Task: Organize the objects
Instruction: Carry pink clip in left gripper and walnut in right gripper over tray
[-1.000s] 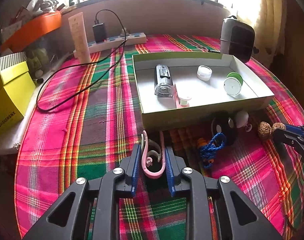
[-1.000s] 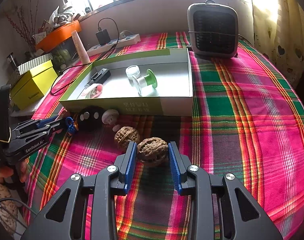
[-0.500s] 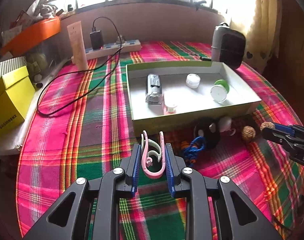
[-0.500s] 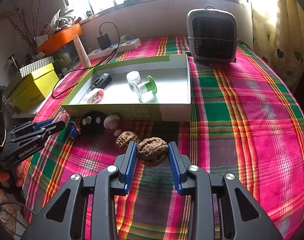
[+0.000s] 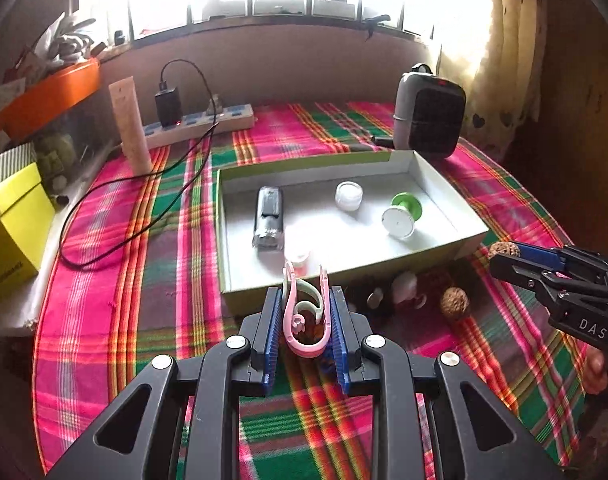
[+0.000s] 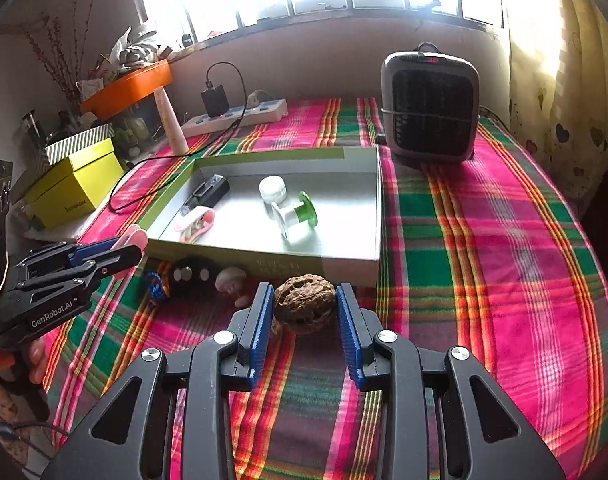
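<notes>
Pink clip pinched upright in left tongs, box dead ahead; right tongs clamp a walnut.

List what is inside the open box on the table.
The box holds a black device, a white jar, a green-and-white spool and a pink-and-white item. The near wall hides the floor strip just behind it.

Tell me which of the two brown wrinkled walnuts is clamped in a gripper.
The brown wrinkled walnut between the right gripper pads is the clamped one. The other walnut lies free on the plaid tablecloth, in front of the shallow green cardboard box.
</notes>
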